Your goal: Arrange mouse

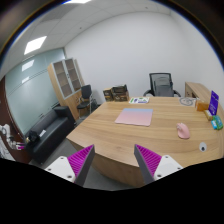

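Observation:
A pink mouse (pixel 183 131) lies on the wooden table (pixel 110 138), to the right of a pink mouse mat (pixel 134 117) that lies flat near the table's middle. My gripper (pixel 114 159) hangs off the table's near edge, well short of both. Its fingers, with purple pads (pixel 82 159), stand wide apart with nothing between them. The mouse is ahead and to the right of the right finger.
A purple box (pixel 213 100) and small items (pixel 214 122) sit at the table's right end. A small dark object (pixel 202 148) lies near the right front edge. Office chairs (pixel 161 85) stand behind the table, cabinets (pixel 67 79) at the left, a black sofa (pixel 48 130) below them.

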